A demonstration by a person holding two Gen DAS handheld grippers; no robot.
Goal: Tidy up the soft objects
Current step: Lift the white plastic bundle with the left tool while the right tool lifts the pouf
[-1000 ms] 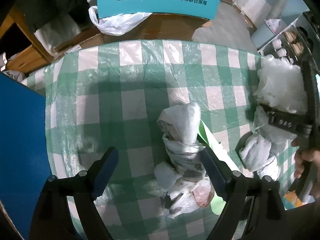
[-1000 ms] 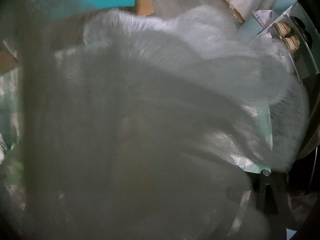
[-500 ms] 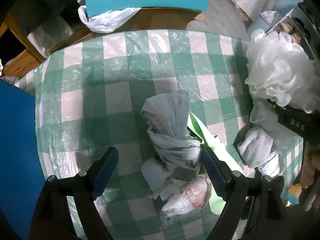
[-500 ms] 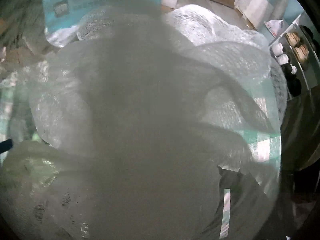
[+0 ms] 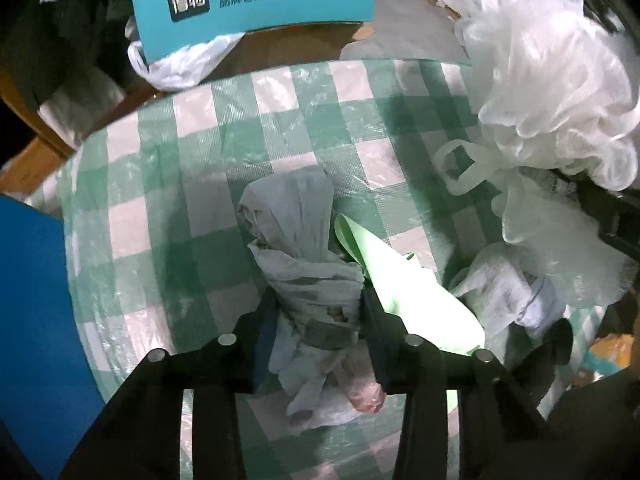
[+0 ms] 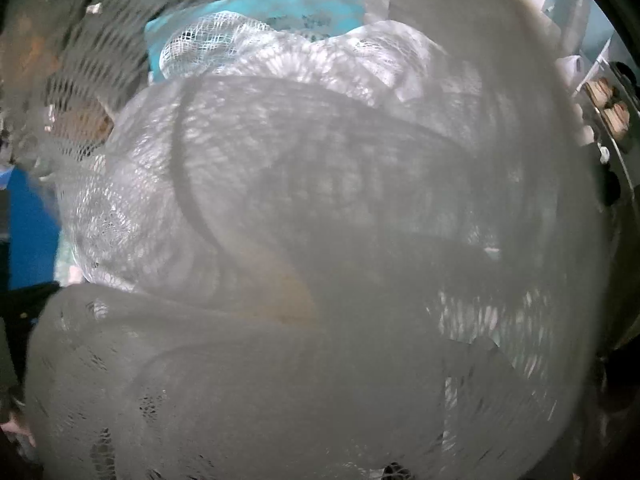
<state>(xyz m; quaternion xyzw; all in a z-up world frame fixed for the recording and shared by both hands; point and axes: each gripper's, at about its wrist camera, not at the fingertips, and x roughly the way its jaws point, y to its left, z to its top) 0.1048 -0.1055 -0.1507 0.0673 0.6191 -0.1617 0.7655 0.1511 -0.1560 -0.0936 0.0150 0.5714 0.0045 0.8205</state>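
Observation:
A grey-white knotted bag bundle (image 5: 296,240) lies in the middle of the green checked tablecloth (image 5: 192,128). My left gripper (image 5: 318,316) points down over its lower half. Its jaws are closing and both pads touch the bundle's sides. A white mesh bath pouf (image 5: 544,64) hangs above the table at the right, and my right gripper (image 5: 568,184) is shut on it, fingertips buried in the mesh. A thin white bag loop (image 5: 460,164) dangles under the pouf. In the right wrist view the mesh pouf (image 6: 320,220) covers nearly the whole lens.
A pale green sheet (image 5: 400,280) lies under the bundle's right side. A white crumpled cloth (image 5: 500,292) sits at the right. A teal printed box (image 5: 256,4) and a white plastic bag (image 5: 180,64) stand beyond the far edge. A blue panel (image 5: 32,320) borders the left.
My left jaws went from wide apart to closed against the bundle. The right gripper rose with the mesh pouf, which now hangs higher at the upper right.

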